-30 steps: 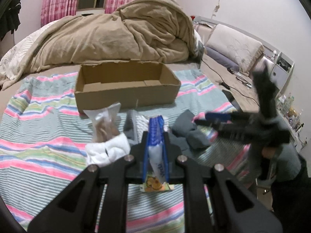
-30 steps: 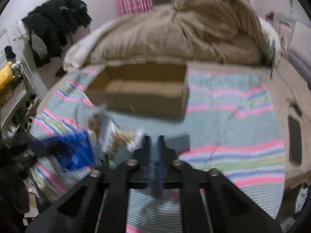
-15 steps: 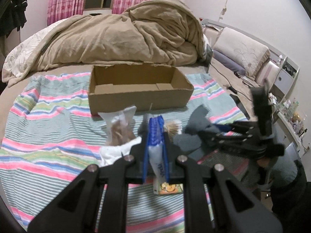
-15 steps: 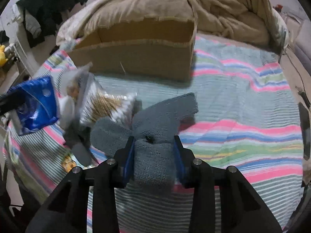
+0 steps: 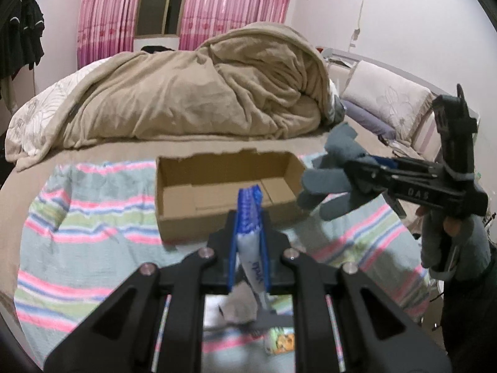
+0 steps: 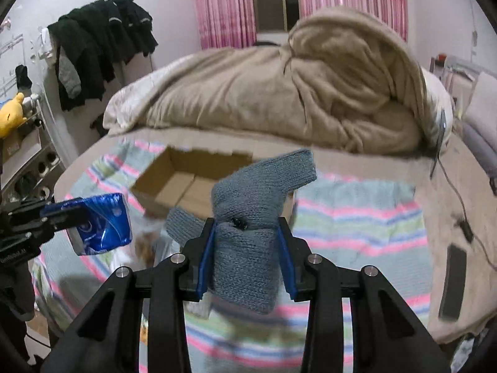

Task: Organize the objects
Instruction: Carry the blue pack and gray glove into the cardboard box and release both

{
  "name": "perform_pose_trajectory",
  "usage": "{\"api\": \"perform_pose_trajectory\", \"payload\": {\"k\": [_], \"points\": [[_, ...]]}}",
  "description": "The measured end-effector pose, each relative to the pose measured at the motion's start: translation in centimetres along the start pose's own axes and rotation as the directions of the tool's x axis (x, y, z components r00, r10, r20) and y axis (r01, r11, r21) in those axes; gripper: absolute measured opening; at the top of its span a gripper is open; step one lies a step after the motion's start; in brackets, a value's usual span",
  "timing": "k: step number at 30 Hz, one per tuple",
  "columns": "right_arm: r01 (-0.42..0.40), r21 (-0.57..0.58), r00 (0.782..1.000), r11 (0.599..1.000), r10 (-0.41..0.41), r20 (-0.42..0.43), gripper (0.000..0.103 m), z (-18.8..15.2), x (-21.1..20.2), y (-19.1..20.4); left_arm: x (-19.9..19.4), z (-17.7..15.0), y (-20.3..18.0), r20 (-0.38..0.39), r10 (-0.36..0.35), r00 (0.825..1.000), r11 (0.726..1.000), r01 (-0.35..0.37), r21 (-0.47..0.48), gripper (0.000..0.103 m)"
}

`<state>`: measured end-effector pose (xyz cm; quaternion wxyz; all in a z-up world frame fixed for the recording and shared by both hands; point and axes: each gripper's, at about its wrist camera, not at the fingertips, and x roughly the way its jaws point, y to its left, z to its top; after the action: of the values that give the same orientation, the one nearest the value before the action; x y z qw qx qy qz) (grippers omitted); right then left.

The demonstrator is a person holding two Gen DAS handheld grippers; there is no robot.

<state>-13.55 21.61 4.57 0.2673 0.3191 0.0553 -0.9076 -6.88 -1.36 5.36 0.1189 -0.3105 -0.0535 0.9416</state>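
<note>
An open cardboard box (image 5: 226, 183) sits on the striped sheet (image 5: 77, 217) and looks empty; it also shows in the right wrist view (image 6: 183, 183). My left gripper (image 5: 248, 217) is shut on a blue and white packet (image 5: 250, 236), held in the air in front of the box; the packet also shows in the right wrist view (image 6: 102, 223). My right gripper (image 6: 245, 248) is shut on grey knitted socks (image 6: 248, 236), held up to the right of the box; the socks also show in the left wrist view (image 5: 332, 174).
A beige duvet (image 5: 186, 99) is heaped behind the box. Snack bags (image 6: 146, 239) and a small carton (image 5: 281, 342) lie on the sheet below the grippers. Dark clothes (image 6: 99, 43) hang at the left. A cable and a dark flat device (image 6: 452, 289) lie at the bed's right edge.
My right gripper closed on the grey socks and lifted them off the sheet. Both grippers rose, and the box now sits nearer the middle of both views.
</note>
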Motion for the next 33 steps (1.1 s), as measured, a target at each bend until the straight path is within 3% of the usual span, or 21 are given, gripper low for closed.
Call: {"api": "perform_pose_trajectory", "payload": {"k": [5, 11, 23, 27, 31, 33], "points": [[0.007, -0.005, 1.0, 1.0, -0.007, 0.024, 0.039, 2.2, 1.7, -0.6, 2.4, 2.3, 1.0, 0.008, 0.004, 1.0, 1.0, -0.004, 0.008, 0.013], [0.012, -0.001, 1.0, 1.0, -0.012, -0.003, 0.039, 3.4, 6.1, -1.2, 6.8, 4.1, 2.0, -0.033, -0.005, 0.999, 1.0, 0.005, 0.008, 0.013], [-0.004, 0.038, 0.996, 0.999, 0.008, -0.093, 0.04, 1.6, 11.1, -2.7, 14.1, 2.9, 3.6, -0.165, 0.001, 0.986, 0.999, -0.008, -0.042, 0.016], [-0.01, 0.04, 0.99, 0.999, 0.016, -0.138, 0.043, 1.1, 12.5, -2.4, 15.0, 2.4, 4.3, -0.21, 0.022, 0.977, 0.998, -0.035, -0.058, 0.029], [-0.007, 0.046, 0.993, 0.999, 0.012, -0.118, 0.069, 1.2, 11.5, -2.1, 14.2, 2.2, 4.2, -0.221, 0.029, 0.975, 0.997, -0.042, -0.057, 0.041], [0.004, 0.041, 0.995, 0.999, 0.0, -0.098, 0.07, 1.4, 10.3, -1.8, 13.5, 2.3, 4.2, -0.217, 0.026, 0.976, 0.997, -0.042, -0.07, 0.064]]}}
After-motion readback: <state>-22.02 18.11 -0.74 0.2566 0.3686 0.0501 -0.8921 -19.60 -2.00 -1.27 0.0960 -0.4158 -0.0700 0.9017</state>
